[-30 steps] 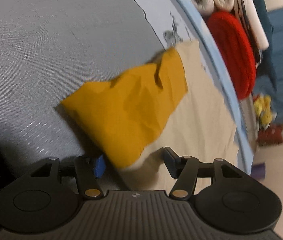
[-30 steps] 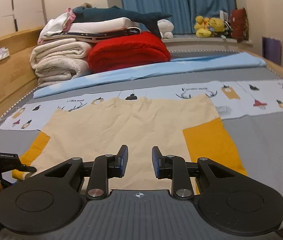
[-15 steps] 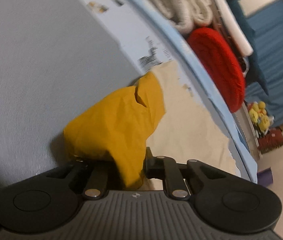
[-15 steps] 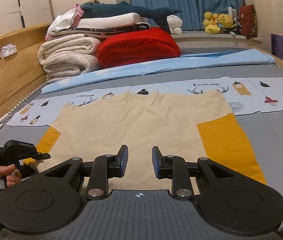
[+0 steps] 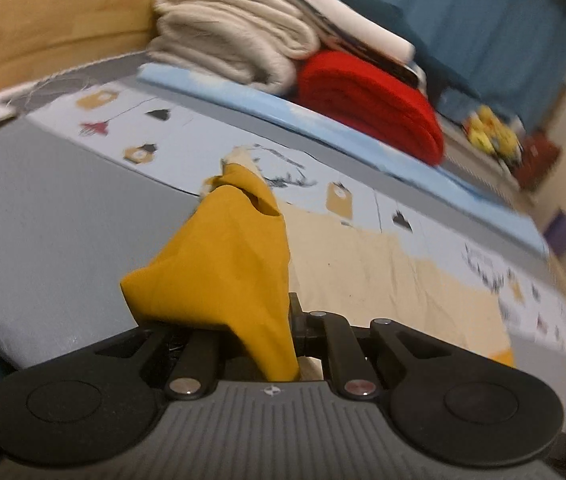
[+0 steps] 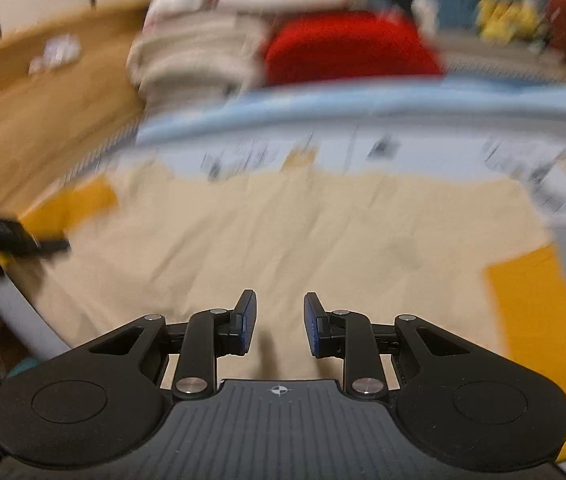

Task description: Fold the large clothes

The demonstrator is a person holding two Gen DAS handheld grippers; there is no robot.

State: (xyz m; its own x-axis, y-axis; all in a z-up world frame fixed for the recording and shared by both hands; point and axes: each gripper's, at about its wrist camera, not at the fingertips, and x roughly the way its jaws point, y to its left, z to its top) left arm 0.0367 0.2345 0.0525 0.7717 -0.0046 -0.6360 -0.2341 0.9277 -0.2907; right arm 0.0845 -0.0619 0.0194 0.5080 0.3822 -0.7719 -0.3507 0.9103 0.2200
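Left tongs, lower centre of left wrist view: clenched on the mustard-yellow fabric sleeve of the large cream cotton shirt, sleeve lifted in a bunched cone above the grey bedcover.

Shirt body lies flat on the bed, filling mid-frame in right wrist view; other yellow sleeve flat at right edge.

Right tongs, bottom centre: released, jaws apart, hovering over the near hem, nothing between them. View heavily blurred.

Judgement: sleeve fold-in is the step in hand. Carry the sleeve low across the cream panel, keep the fold line parallel to the side seam, lay it flat before letting go. Bunching risks a crooked crease; the free tongs could pin the body.

Stack of folded cream and red blankets at top of frame, well apart.
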